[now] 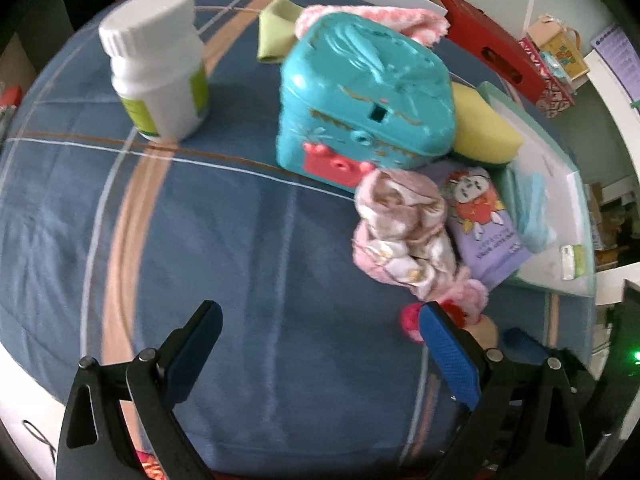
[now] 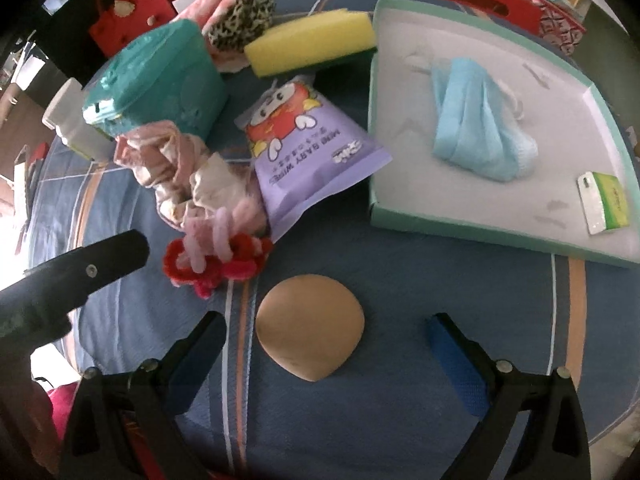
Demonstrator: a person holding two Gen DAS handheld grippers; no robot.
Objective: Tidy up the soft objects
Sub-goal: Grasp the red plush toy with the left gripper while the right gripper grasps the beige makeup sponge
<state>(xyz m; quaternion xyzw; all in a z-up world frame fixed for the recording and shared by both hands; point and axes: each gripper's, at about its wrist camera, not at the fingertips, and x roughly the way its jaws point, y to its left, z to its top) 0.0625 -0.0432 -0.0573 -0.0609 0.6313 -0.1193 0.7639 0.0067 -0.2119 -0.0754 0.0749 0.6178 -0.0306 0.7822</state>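
In the right wrist view a tan teardrop-shaped soft pad [image 2: 310, 340] lies flat on the blue cloth between the wide-apart fingers of my right gripper [image 2: 326, 325], untouched. A red and pink knitted piece [image 2: 216, 264] sits just beyond it, with a crumpled pink scrunchie [image 2: 180, 164] and a purple wipes pack [image 2: 308, 152] behind. A blue face mask [image 2: 480, 128] lies in the white tray [image 2: 460, 232]. My left gripper [image 1: 320, 316] is open over bare cloth, its right finger beside the knitted piece [image 1: 410, 320]. The scrunchie [image 1: 404, 232] is ahead of it to the right.
A teal toy chest [image 1: 364, 100], a white bottle [image 1: 156, 68] and a yellow sponge [image 1: 484, 128] stand on the blue striped cloth [image 1: 200, 220]. A leopard-print scrunchie [image 2: 240, 20] lies behind the chest. A small green box [image 2: 604, 204] sits in the tray. Red boxes and bags crowd the far edge.
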